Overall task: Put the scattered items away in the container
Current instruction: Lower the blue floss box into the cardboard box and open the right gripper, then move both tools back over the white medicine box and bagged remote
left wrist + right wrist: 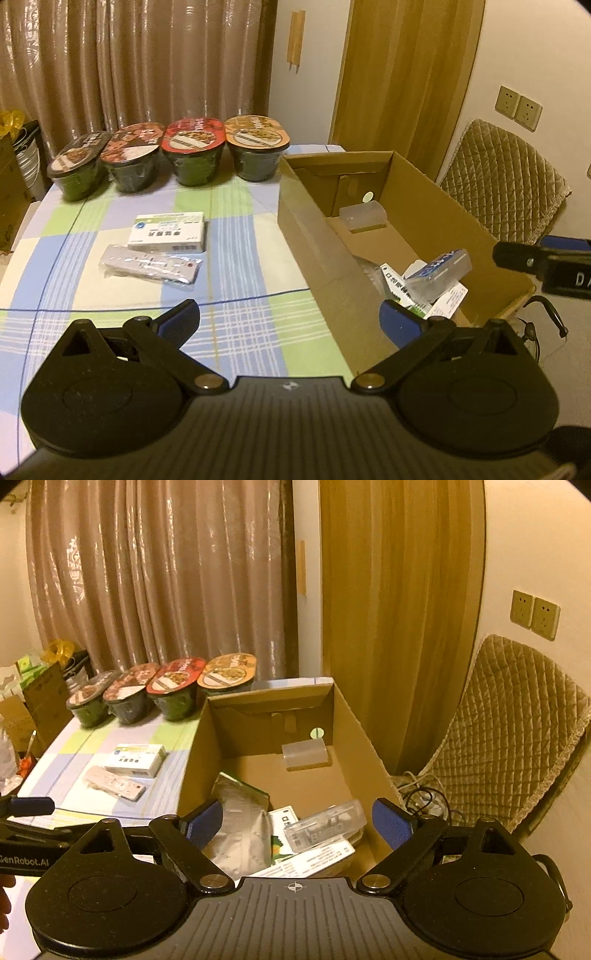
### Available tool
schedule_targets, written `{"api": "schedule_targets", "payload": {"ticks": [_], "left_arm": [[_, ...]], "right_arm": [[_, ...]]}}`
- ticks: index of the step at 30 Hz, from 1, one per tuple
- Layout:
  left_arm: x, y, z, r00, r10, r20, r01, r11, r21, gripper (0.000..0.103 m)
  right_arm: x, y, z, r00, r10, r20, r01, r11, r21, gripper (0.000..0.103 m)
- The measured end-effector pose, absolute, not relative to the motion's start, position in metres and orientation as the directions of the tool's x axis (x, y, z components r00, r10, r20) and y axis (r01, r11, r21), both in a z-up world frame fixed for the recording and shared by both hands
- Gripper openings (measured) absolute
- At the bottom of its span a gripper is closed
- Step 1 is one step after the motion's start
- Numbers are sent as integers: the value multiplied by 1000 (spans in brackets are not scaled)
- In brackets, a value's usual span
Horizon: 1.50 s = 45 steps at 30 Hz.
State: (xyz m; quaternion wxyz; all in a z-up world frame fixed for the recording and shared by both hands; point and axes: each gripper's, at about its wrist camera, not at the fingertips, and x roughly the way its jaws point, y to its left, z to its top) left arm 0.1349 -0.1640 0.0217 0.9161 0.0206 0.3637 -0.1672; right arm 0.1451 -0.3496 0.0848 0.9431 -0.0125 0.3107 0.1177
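Still on the table (92,295): a white medicine box (168,232) and, just in front of it and touching or nearly so, a remote in a plastic bag (151,267). Both lay left of the cardboard box (314,236), well short of the four noodle bowls (166,155) at the far edge.

L gripper (290,319) hung over the table w/ fingers spread wide, nothing between them. R gripper (297,821) hovered over the near end of the cardboard box, also wide and empty; under it sat a clear case (327,825), a foil pouch (240,823) and some leaflets, w/ a small translucent tub (304,753) at the far end.

Key relation, IMO: the remote lay ahead and left of the L fingers, long axis running roughly left-right across that view, tilted a bit. L was clearly nearer; R had the box wall between it and the items. Closing across the remote's short width looked feasible w/o much wrist turn. The bag might slip.
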Motion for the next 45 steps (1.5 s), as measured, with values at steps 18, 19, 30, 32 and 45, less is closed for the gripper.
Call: {"api": "schedule_targets", "payload": {"ticks": [18,19,30,32,45], "left_arm": [[74,-76,51,701,-220,-678,250,967,-55,102],[72,-72,52,699,-217,-681,252,966,-50,102],[45,-29,61,704,-195,-683,230,972,-41,102],[43,-24,62,705,-192,-682,225,974,-41,102],[59,6,44,681,-201,-705,259,966,-26,102]], "right_arm": [[86,-289,116,752,342,-563,-386,922,44,93],[84,-284,118,749,350,-562,-398,917,41,93],[64,-242,123,720,408,-561,-494,869,-2,93],[61,-235,122,715,415,-563,-506,862,-8,93],[71,-201,105,660,430,-616,-591,804,-72,93]]}}
